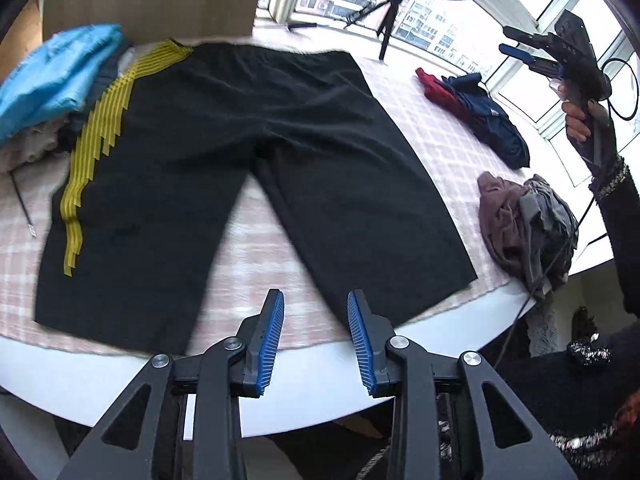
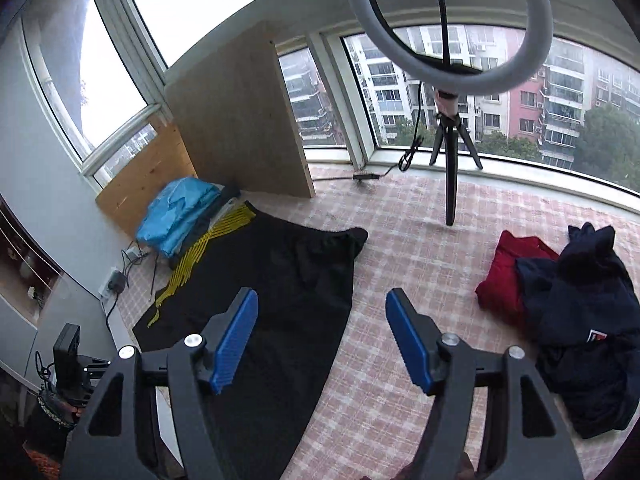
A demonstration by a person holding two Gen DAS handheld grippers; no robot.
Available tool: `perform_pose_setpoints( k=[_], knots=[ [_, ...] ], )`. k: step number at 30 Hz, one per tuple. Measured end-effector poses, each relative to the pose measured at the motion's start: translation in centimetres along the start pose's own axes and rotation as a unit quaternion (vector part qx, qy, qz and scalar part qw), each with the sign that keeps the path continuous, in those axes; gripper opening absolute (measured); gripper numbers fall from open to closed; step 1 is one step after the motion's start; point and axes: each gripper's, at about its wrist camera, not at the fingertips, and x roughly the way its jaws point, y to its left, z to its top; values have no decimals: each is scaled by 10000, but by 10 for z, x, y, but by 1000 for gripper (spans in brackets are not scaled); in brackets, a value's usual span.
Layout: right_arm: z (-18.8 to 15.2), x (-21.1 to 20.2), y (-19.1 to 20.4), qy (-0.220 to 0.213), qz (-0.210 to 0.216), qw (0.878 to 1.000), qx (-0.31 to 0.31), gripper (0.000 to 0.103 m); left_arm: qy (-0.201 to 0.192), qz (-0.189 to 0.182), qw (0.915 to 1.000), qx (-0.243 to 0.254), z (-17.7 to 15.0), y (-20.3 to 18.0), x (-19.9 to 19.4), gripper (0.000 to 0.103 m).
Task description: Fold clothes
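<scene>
**Shorts spread flat, both grippers empty above them**

The black shorts point(image 1: 224, 152) lie flat on the checked cloth point(image 1: 420, 120) covering the surface point(image 1: 320, 376), straight ahead of the left gripper point(image 1: 316, 300). Their waistband is on the far side and the two legs point back toward that gripper, which hangs over the near edge of the surface with its blue pads point(image 1: 274, 332) apart and nothing between them. A yellow stripe point(image 1: 92, 148) runs down the leg to its left.

The right gripper point(image 2: 322, 300) is held up off the surface, jaws wide apart and empty. The shorts lie below and to its left, a red garment point(image 2: 504, 276) and a navy one point(image 2: 588, 320) to its right. A blue bundle point(image 2: 176, 216) sits beyond the shorts, touching the waistband corner. Ahead stands a ring light point(image 2: 446, 24) on a tripod point(image 2: 450, 152).

From the left gripper, a mauve-grey heap point(image 1: 520, 228) lies at the right, near the edge.
</scene>
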Motion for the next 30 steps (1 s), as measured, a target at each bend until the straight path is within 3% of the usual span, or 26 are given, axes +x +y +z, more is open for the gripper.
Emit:
perform_pose_setpoints(
  k=[5,8,9,10,13,16,20,21,25,27,30],
  knots=[
    [-37,69,-6,654,38,9978,-31,66,615,265,9968,-437,-13,-24,66,32],
    [-44,91,-9,793,5,9968,-76,66,651,227,9959,-593,-17,-26,73,29],
    [-42,94,-10,803,29,9967,-91,66,628,212,9958,-626,-18,-26,74,25],
    [-40,97,-10,805,30,9967,-122,66,606,203,9957,-665,-20,-26,73,5],
    [-30,107,-10,846,-78,9960,-292,66,513,283,9940,-923,-32,-18,63,4],
    [-19,121,-13,973,-18,9946,-357,66,388,445,9898,-1297,-49,-7,48,8],
    [-2,147,-19,1064,0,9936,-390,66,153,572,9855,-1590,-58,-14,25,27],
    [3,155,-22,1074,-28,9935,-369,66,28,471,9883,-1453,-54,-26,20,27],
    [22,183,-38,1093,55,9940,-80,66,-253,-302,9967,-703,-30,-91,20,45],
    [29,194,-46,1084,127,9940,67,66,-157,-530,9979,-330,-18,-123,35,46],
    [35,205,-51,1090,126,9939,107,66,200,-496,9986,8,-3,-159,68,49]
  ],
)
